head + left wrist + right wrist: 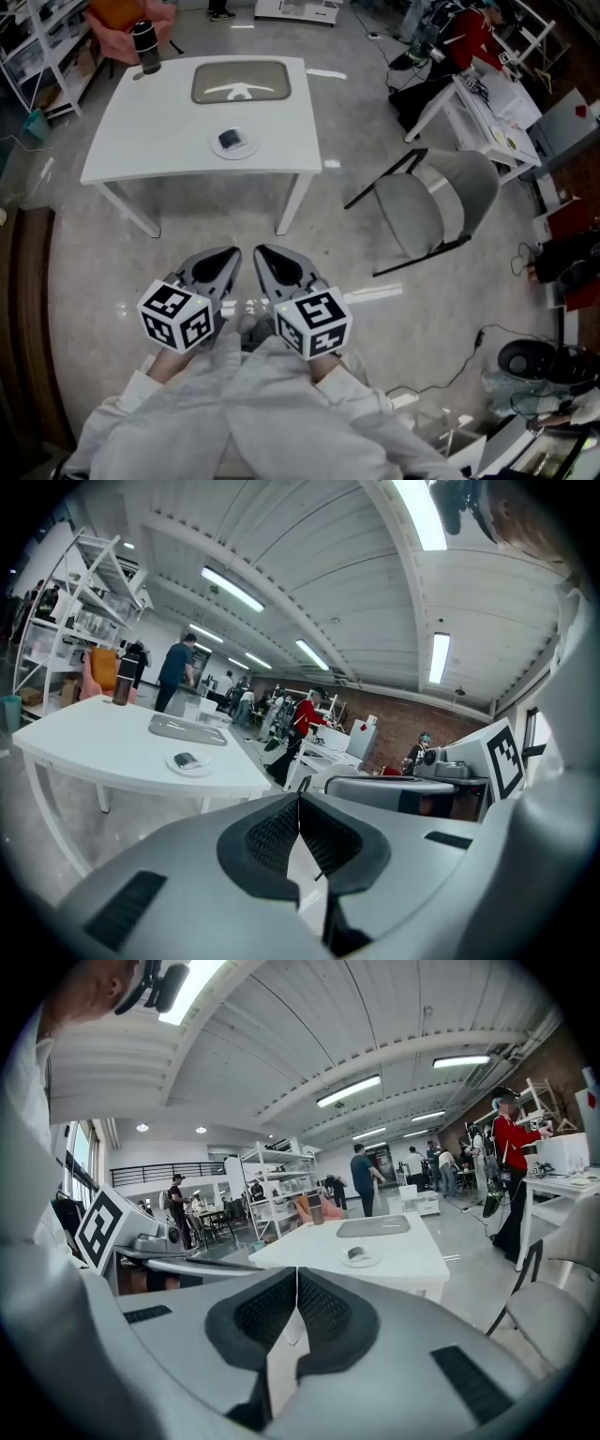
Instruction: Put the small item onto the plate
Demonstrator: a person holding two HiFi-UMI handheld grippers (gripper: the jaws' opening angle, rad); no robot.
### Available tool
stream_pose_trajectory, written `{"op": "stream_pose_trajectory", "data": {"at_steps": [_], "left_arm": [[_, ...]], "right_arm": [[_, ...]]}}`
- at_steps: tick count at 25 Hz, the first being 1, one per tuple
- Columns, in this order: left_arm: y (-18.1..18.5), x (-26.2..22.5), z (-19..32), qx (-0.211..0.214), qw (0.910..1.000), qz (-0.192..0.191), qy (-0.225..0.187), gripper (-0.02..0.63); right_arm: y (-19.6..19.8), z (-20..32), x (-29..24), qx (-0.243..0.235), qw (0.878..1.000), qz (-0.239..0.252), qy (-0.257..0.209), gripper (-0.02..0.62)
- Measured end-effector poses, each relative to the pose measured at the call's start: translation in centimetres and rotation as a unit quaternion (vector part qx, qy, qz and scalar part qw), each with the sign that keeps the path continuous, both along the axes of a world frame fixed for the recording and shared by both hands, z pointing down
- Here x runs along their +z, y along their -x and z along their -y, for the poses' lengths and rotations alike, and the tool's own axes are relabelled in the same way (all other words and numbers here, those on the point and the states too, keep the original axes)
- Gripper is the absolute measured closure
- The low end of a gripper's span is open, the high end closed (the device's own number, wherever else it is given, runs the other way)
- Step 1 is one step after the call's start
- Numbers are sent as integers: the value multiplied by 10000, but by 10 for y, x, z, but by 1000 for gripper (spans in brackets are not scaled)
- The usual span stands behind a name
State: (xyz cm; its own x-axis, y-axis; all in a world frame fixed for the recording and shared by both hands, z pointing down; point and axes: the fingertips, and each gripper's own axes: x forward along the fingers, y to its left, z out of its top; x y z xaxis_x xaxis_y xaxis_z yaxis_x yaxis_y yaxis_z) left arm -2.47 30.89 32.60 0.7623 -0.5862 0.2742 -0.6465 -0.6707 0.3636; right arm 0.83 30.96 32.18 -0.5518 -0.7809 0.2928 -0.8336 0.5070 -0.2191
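A small dark item [231, 139] lies on a round white plate [247, 150] near the front edge of a white table [159, 131]. The left gripper view shows the item [186, 759] on the plate [197, 768], and the right gripper view shows the item [356, 1253] on the plate [367, 1262]. My left gripper [231, 253] and right gripper [262, 251] are held side by side over the floor, well short of the table. Both point toward it. Each is shut with nothing between its jaws, as the left gripper [298, 803] and right gripper [296, 1274] show in their own views.
A grey tray [241, 82] lies at the table's far side and a dark cylinder [146, 47] stands at its far left corner. A grey chair [441, 202] stands right of the table. Shelves, desks, cables and several people fill the room around.
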Motion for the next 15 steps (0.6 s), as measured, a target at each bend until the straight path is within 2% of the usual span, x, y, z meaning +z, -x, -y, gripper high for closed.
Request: {"op": "stream_pose_trajectory", "data": {"at_steps": [9,15], "left_arm": [[10,20,38,-88,9997,-125,200,595],[10,22,85,-171,9996,-119,209,595]], "right_arm": [[3,51,12,-21,10000,18,50,580],[5,99,16,-168,9998,65,81,580]]}}
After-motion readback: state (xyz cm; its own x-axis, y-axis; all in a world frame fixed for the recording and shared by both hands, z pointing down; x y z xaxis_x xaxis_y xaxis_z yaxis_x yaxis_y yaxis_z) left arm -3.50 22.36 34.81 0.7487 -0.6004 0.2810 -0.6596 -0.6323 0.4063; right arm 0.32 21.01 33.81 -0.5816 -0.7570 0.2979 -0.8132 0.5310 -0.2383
